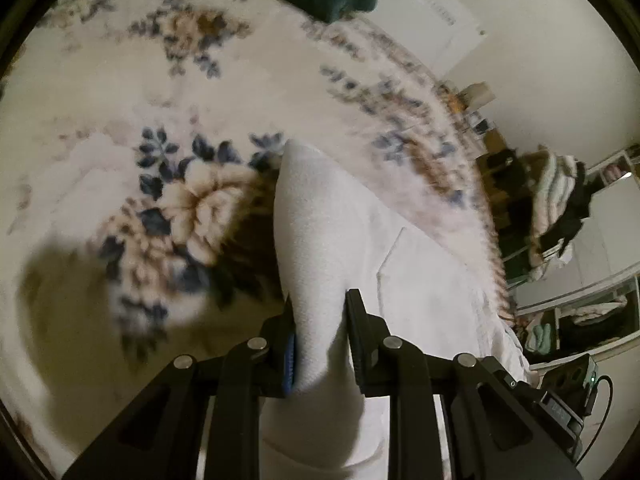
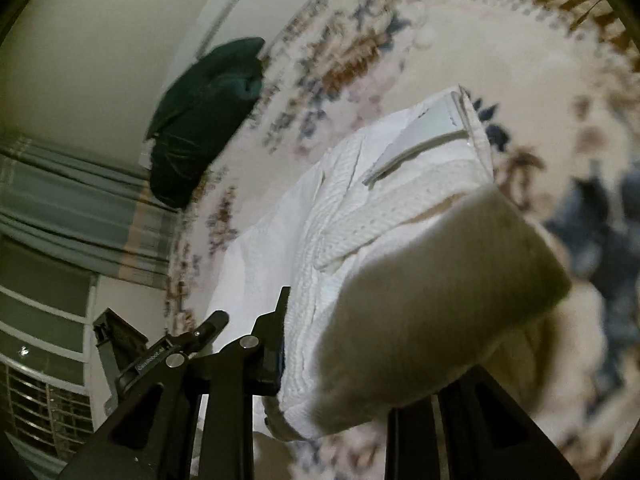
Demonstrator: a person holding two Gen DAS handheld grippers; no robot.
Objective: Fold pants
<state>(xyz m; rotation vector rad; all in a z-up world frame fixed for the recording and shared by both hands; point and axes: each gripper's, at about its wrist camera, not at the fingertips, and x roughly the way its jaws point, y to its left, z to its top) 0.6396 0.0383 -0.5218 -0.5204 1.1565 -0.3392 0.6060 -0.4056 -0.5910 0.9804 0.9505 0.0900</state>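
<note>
The pants (image 1: 320, 216) are white with a fine woven texture, one pale grey label (image 2: 432, 128) sewn inside. Beneath them the blanket (image 1: 120, 92) is cream, patterned with blue leaves and tan-brown flowers. A cushion (image 2: 200, 120) is dark green. Both claws are black, the left claw (image 1: 318, 344) with a blue pad

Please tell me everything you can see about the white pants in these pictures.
The white pants look like a textured, waffle-like knit cloth, with a smoother pale panel or label near one end. They lie partly on the floral blanket. The left gripper is shut on a raised fold that stands up in a peak. The right gripper also pinches a lifted part, which drapes over one finger and hides it.
</note>
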